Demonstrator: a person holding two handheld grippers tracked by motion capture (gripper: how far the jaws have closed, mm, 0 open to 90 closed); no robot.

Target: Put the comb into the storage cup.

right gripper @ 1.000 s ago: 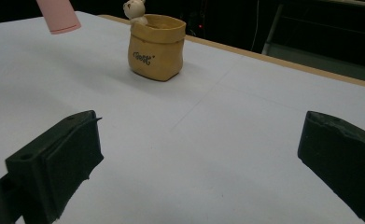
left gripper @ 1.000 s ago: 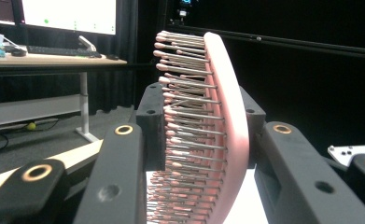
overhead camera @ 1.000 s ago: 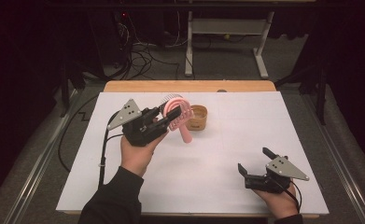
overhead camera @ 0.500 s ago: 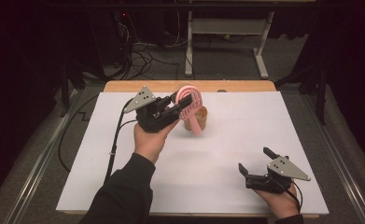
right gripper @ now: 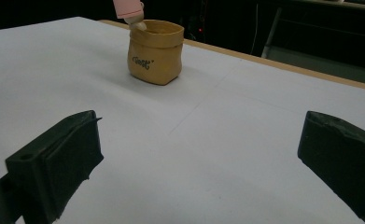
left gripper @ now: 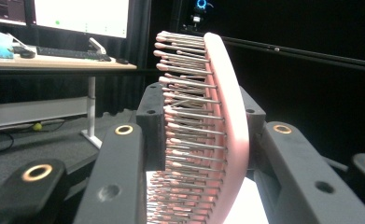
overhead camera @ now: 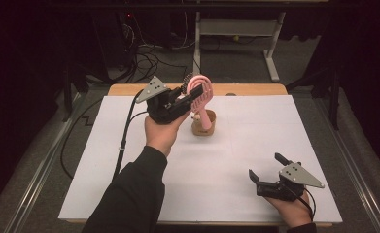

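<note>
Paper sheet [overhead camera: 226,165] covers the table, and everything is placed here from the small tan pouch [overhead camera: 204,125] standing toward its far edge. Just beside and above the pouch, the left gripper [overhead camera: 190,99] is clamped on the head of a pink hairbrush [overhead camera: 200,94]; the brush's long axis slopes steeply down, handle end lowest, its tip right at the pouch's open mouth [right gripper: 156,25]. Lowering the handle straight in looks like the next step. Well apart from the pouch, at the near edge, the right gripper [overhead camera: 267,170] rests on the sheet, jaws apart and empty. Nothing stands between brush and pouch.
</note>
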